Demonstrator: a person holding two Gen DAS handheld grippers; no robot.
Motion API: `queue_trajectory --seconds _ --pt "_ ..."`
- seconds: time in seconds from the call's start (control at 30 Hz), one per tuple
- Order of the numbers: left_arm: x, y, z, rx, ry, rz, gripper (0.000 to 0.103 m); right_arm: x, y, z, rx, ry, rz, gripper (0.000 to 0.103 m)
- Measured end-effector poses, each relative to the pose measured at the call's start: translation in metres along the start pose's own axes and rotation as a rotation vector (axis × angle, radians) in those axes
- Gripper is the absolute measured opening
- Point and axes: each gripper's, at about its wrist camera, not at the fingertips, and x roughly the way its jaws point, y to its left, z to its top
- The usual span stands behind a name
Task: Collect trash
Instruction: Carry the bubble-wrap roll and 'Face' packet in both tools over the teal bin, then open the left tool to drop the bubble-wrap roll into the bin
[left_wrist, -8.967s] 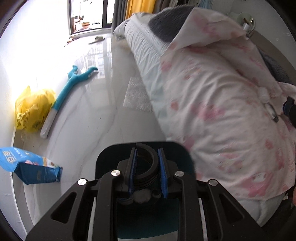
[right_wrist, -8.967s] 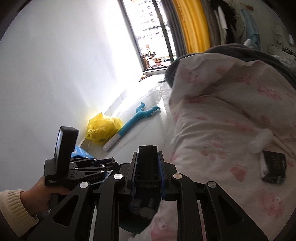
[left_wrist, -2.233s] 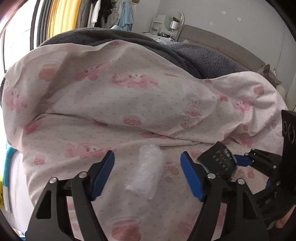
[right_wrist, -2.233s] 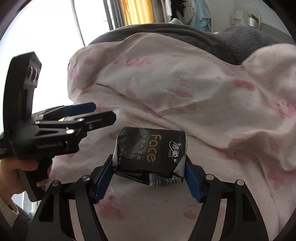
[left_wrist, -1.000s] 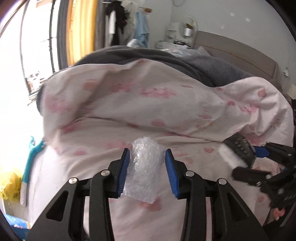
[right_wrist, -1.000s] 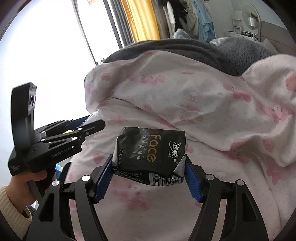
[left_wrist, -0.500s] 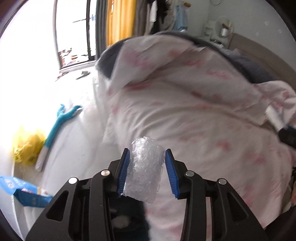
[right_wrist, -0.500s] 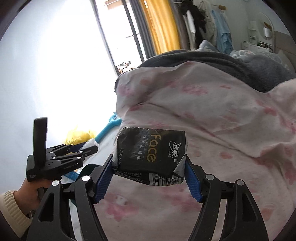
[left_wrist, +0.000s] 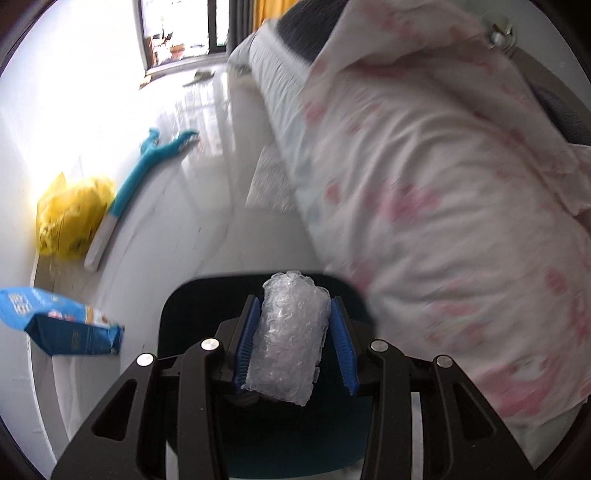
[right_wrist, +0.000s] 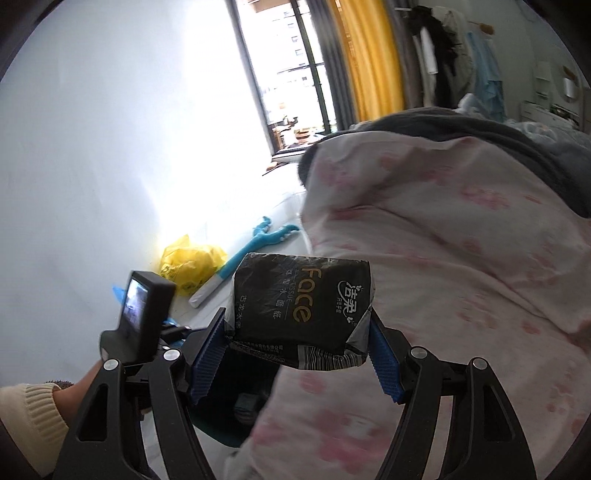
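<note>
My left gripper (left_wrist: 293, 339) is shut on a clear crumpled bubble-wrap piece (left_wrist: 290, 338), tilted down over a dark bin (left_wrist: 184, 306) on the floor beside the bed. My right gripper (right_wrist: 301, 343) is shut on a black tissue pack (right_wrist: 301, 310) marked "Face", held above the edge of the pink patterned quilt (right_wrist: 461, 266). In the right wrist view the left gripper's body with its small screen (right_wrist: 136, 317) shows at lower left, held by a hand in a cream sleeve (right_wrist: 27, 417), and part of the dark bin (right_wrist: 236, 398) lies below the pack.
The bed with its pink quilt (left_wrist: 443, 192) fills the right side. On the pale floor along the wall lie a yellow plastic bag (left_wrist: 68, 214), a teal long-handled tool (left_wrist: 144, 173) and a blue snack bag (left_wrist: 62, 321). A window stands at the far end.
The left gripper swung off the bed and dipped toward the floor, now over the dark bin, still holding the bubble wrap. The right gripper moved left toward the bed's edge with the tissue pack.
</note>
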Motion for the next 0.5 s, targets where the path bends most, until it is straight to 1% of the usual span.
queue_trajectory --seconds 0.23,0.33,0.4,0.5 --pt "0.028 0.030 -0.023 -0.031 0.150 -0.001 0.043 0.036 0.042 -0.001 -0.041 0.065 0.048 0.072" --pt "0.040 0.040 -0.034 -0.047 0.216 -0.019 0.043 0.051 0.053 -0.001 -0.055 0.091 0.060 0.072" --pt "0.044 0.044 -0.038 -0.058 0.245 -0.030 0.044 0.058 0.060 -0.003 -0.067 0.106 0.063 0.072" --pt "0.047 0.048 -0.041 -0.065 0.267 -0.042 0.043 0.068 0.066 -0.005 -0.075 0.126 0.063 0.072"
